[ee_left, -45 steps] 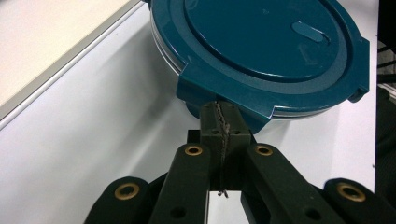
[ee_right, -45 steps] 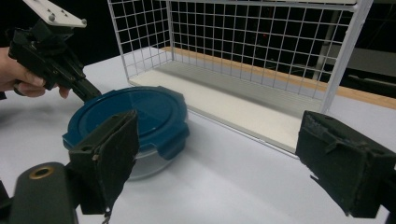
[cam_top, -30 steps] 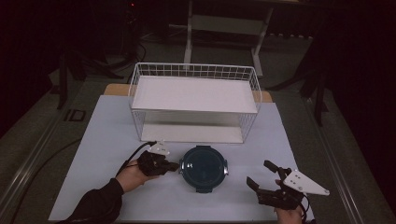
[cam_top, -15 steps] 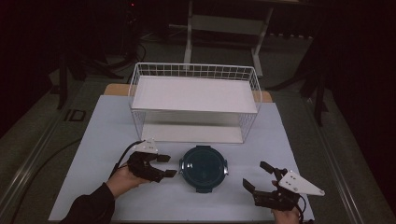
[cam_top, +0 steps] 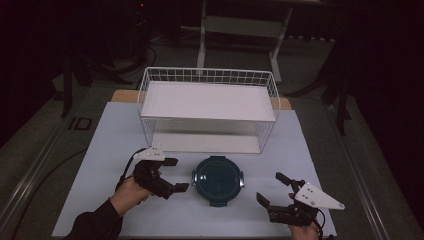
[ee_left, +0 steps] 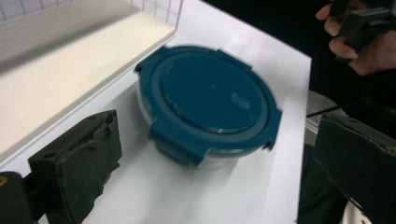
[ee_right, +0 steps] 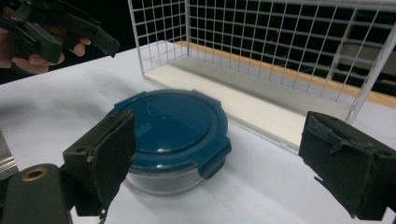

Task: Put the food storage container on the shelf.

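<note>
Left gripper (ee_left: 219, 154) jaws wide apart w/ teal-lidded container (ee_left: 210, 102) ahead between them; wire basket (ee_left: 70, 60) just beside.

Light: dim room, dark beyond the counter (cam_top: 100, 150) edges | Brightest: white counter top, lit from above | Blur: motion smear in left gripper view | Glare: soft sheen on container lid (ee_right: 173, 123)

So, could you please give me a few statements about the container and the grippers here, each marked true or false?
1. The blue-lidded container sits inside the wire basket. False: it stands on the table in front of it.
2. The left gripper is open. True.
3. The right gripper is shut on the container. False: it is open, apart from it.
4. The container's lid is on. True.
</note>
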